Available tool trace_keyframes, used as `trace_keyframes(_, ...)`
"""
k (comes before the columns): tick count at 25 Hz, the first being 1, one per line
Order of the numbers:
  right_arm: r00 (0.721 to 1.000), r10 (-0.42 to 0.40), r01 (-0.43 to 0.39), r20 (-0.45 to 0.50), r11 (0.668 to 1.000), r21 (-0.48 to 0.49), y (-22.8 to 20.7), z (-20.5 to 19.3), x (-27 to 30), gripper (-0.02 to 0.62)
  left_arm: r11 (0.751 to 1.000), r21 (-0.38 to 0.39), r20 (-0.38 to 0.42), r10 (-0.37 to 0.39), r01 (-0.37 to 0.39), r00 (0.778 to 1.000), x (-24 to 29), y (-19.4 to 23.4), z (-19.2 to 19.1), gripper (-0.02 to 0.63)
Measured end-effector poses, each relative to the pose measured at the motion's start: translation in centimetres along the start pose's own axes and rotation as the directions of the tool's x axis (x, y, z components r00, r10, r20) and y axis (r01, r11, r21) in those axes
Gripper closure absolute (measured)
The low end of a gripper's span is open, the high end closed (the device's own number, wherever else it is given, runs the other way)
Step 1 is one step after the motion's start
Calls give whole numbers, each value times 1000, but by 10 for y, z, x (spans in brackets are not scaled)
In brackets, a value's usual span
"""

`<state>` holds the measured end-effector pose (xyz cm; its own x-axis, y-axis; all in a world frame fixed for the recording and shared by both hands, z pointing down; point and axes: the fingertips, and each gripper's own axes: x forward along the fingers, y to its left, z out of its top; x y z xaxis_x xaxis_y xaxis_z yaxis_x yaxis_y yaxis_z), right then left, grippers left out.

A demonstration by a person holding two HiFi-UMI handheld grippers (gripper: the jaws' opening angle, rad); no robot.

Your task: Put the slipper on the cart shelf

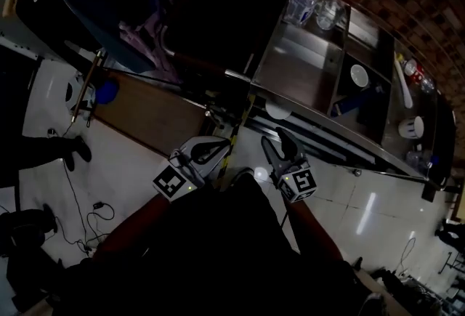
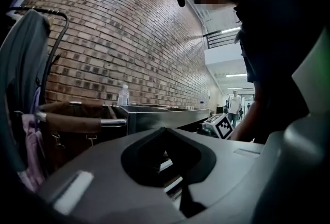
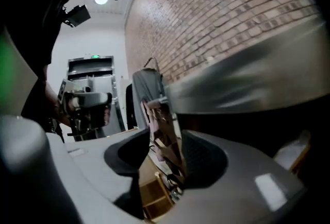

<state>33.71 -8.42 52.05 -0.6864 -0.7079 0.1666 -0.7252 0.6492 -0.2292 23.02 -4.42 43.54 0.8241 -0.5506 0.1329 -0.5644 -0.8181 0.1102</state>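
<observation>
Stainless steel compartments are seen across the top of the cart. Clear bottles are stood in the far one, a white bowl is set in a darker well, and a white cup is placed further right. On the lower shelf, just under the top's edge, a pale slipper is laid — apart from both claws. The left claw is clenched on nothing; the right claw is held released — empty.

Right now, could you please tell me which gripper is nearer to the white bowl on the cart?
Right. In the head view the right gripper sits below and left of the white bowl; the left gripper is farther left, beyond it.
</observation>
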Motion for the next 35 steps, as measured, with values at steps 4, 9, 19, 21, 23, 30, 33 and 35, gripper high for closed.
trace_keyframes(4, 981, 180, -172, 76, 980, -102, 64, 63, 17, 479, 1000, -7, 35, 25, -25, 999, -10, 6, 15, 603)
trace_keyframes(9, 938, 338, -328, 78, 937, -119, 115, 97, 23, 595, 1000, 5, 68, 4, -5, 998, -17, 4, 30, 603)
trace_keyframes(19, 939, 341, -331, 49, 933, -143, 132, 100, 28, 595, 1000, -3, 56, -8, 8, 998, -34, 8, 29, 603)
trace_keyframes(21, 941, 335, -326, 46, 935, -136, 134, 98, 29, 595, 1000, -8, 50, -7, 7, 999, -35, 10, 27, 603)
trace_keyframes(23, 944, 327, -319, 38, 937, -145, 134, 94, 29, 595, 1000, -7, 50, -3, 4, 999, -34, 13, 28, 603)
trace_keyframes(30, 948, 317, -310, 29, 938, -154, 134, 90, 42, 595, 999, 26, 34, 30, -31, 999, -46, 31, 27, 603)
trace_keyframes(33, 950, 310, -302, 33, 940, -158, 142, 90, 56, 595, 999, 23, 39, 36, -37, 999, -61, 47, 27, 603)
trace_keyframes(35, 952, 305, -296, 32, 941, -164, 155, 89, 69, 595, 999, 31, 43, 32, -34, 999, -76, 61, 26, 603)
